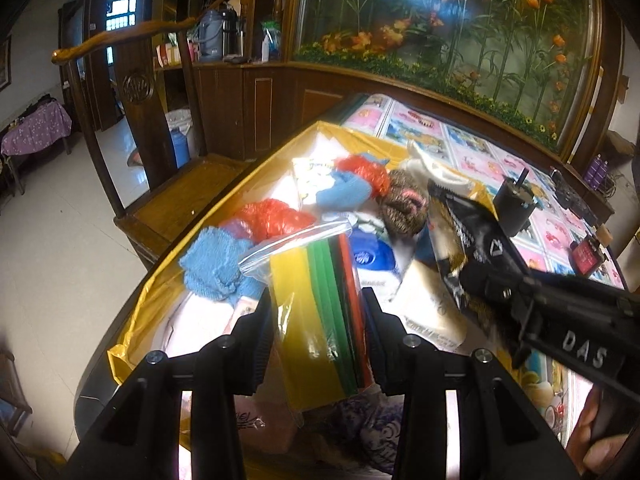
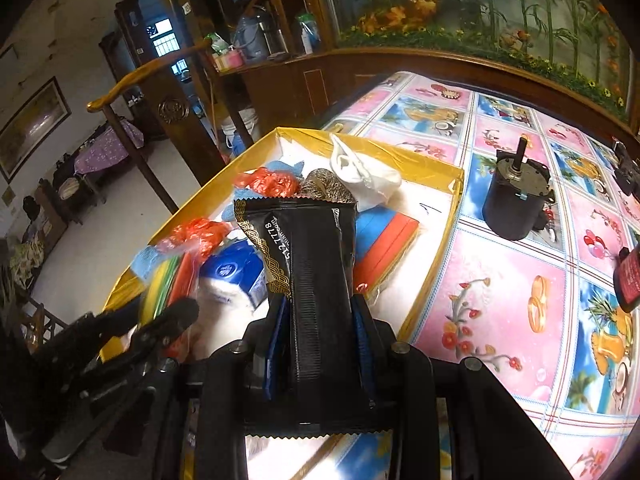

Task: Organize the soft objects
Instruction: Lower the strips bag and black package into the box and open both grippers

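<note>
My left gripper (image 1: 318,316) is shut on a clear zip bag of coloured felt sheets (image 1: 320,292), yellow, green and red, held over the gold-rimmed box (image 1: 156,292). My right gripper (image 2: 318,308) is shut on a black foil packet with gold trim (image 2: 312,264), also above the box (image 2: 440,248); from the left wrist view that packet (image 1: 468,236) and the right gripper (image 1: 496,280) reach in from the right. In the box lie blue knitted pieces (image 1: 216,268), orange-red plastic bags (image 1: 276,216), a brown knitted item (image 1: 404,204), a white cloth (image 2: 364,168) and a blue-white pack (image 2: 236,276).
A black cylindrical motor (image 2: 516,200) stands on the flowered tablecloth (image 2: 500,300) right of the box. Small dark and red items (image 1: 584,256) lie near the table's far right edge. A wooden chair (image 1: 136,92) stands beside the box's left side; a wooden partition runs behind.
</note>
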Tool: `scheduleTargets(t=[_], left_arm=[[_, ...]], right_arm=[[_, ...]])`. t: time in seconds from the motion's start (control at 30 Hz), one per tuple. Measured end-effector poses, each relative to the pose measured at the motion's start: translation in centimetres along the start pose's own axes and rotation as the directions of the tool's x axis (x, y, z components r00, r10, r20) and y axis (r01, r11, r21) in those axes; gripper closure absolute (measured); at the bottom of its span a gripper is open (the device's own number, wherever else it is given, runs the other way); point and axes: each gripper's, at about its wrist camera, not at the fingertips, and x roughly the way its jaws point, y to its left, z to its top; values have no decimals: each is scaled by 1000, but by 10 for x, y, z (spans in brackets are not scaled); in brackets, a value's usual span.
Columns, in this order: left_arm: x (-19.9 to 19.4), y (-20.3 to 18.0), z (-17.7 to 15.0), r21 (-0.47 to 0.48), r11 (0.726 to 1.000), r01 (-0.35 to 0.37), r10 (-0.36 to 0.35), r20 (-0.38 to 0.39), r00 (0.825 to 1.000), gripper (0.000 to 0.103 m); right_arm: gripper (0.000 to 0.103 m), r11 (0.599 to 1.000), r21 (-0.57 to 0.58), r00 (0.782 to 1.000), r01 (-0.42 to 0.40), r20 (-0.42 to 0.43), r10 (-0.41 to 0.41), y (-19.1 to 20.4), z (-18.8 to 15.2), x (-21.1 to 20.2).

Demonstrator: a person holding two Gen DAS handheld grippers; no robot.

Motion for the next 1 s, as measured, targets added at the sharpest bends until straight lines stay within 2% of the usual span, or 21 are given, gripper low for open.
scheduleTargets(t=[0.3, 0.6, 0.8, 1.0], left_arm=[[4, -3, -1, 29, 1000, 0, 1, -14, 1000, 63], [5, -6, -2, 44, 999, -10, 11, -9, 1000, 60], [5, -9, -3, 59, 998, -13, 13, -6, 1000, 55], [5, -15, -4, 87, 996, -11, 11, -4, 1000, 42]], right_arm=[[69, 1000, -2, 999, 12, -38, -12, 4, 5, 23], [69, 1000, -7, 999, 15, -34, -16, 5, 3, 27], [68, 1000, -11, 1000, 11, -28, -12, 8, 0, 26], [68, 1000, -26, 1000, 11, -20, -11, 12, -5, 22]])
